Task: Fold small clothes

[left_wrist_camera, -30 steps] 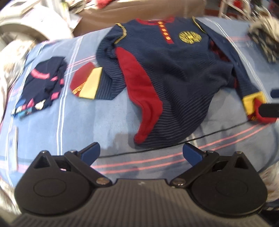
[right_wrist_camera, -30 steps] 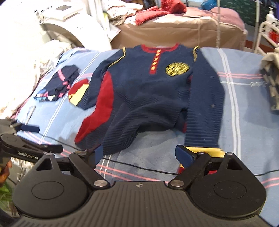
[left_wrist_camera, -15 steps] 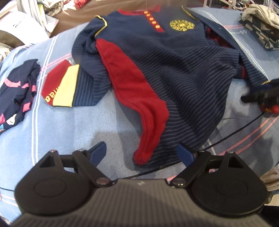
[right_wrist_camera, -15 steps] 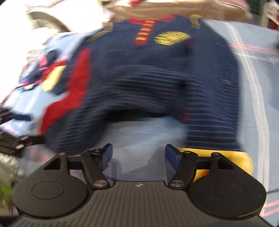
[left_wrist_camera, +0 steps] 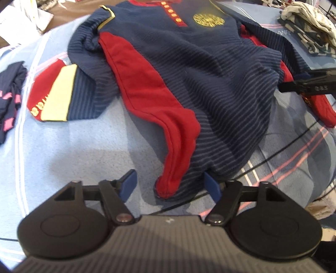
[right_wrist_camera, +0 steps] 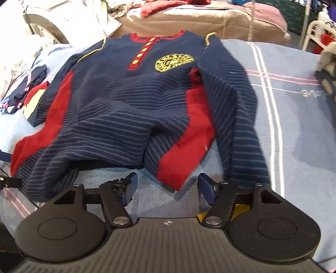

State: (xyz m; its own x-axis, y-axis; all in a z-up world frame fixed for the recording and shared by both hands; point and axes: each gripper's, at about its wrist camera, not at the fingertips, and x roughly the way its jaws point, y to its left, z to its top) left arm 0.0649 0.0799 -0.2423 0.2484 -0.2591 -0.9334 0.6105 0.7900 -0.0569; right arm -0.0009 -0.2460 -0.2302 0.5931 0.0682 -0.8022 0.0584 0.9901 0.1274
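A small navy striped sweater [left_wrist_camera: 210, 79] with red side panels, yellow buttons and a gold crest lies front up on the blue striped bedspread [left_wrist_camera: 63, 147]; it also shows in the right wrist view [right_wrist_camera: 130, 105]. My left gripper [left_wrist_camera: 170, 187] is open, its jaws either side of the red lower-left hem corner [left_wrist_camera: 168, 184]. My right gripper [right_wrist_camera: 166, 187] is open, just short of the red lower-right hem corner [right_wrist_camera: 176, 174]. The left sleeve's red and yellow cuff [left_wrist_camera: 52, 94] lies out to the left.
A folded navy and pink garment [left_wrist_camera: 10, 98] lies at the far left. A pile of grey clothes [left_wrist_camera: 310, 25] sits at the far right. A thin black cable [left_wrist_camera: 294, 142] crosses the bedspread below the hem. A brown covered surface [right_wrist_camera: 210, 19] stands behind the bed.
Both grippers have moved forward and down toward the sweater's bottom hem. The left gripper now straddles the left hem corner; the right gripper has come up to the right hem corner.
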